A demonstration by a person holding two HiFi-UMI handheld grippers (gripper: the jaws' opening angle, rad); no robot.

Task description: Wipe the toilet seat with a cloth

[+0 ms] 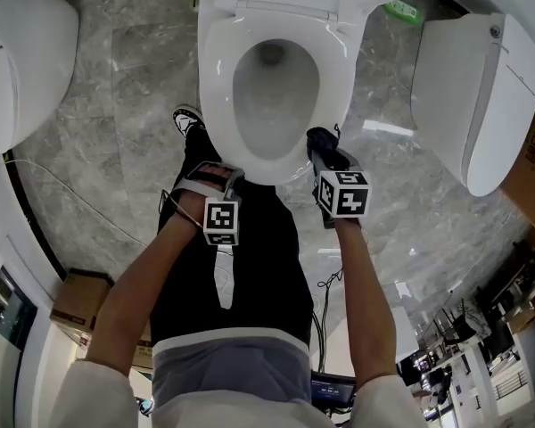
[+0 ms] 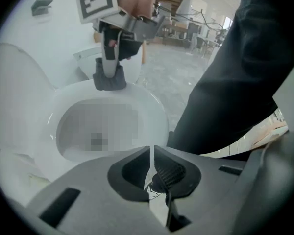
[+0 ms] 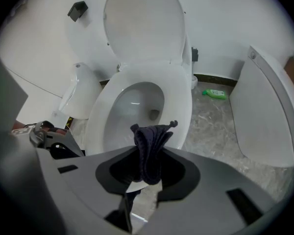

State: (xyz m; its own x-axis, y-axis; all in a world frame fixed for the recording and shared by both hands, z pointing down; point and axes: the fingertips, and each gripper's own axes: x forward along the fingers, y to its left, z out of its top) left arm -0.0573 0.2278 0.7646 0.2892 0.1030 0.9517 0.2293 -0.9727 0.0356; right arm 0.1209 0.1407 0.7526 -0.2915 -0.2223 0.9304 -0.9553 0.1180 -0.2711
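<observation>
The white toilet seat (image 1: 216, 69) is down with the lid up; it also fills the left gripper view as a white seat (image 2: 154, 109) and the right gripper view as the same seat (image 3: 180, 97). My right gripper (image 1: 323, 150) is shut on a dark, bunched cloth (image 1: 320, 137) that rests on the seat's front right rim. That cloth (image 3: 149, 148) sticks out between the right gripper's jaws (image 3: 147, 173). From the left gripper view the right gripper (image 2: 110, 70) presses the cloth (image 2: 109, 81) onto the rim. My left gripper (image 1: 229, 182) hovers at the seat's front left, jaws (image 2: 151, 155) together and empty.
White fixtures stand at both sides, one at the left (image 1: 27, 52) and one at the right (image 1: 481, 96). A green bottle (image 3: 214, 93) lies on the marble floor behind the toilet. The person's dark trousers (image 1: 241, 266) and a shoe (image 1: 187, 119) are close to the bowl's front. A cardboard box (image 1: 80, 297) sits at the lower left.
</observation>
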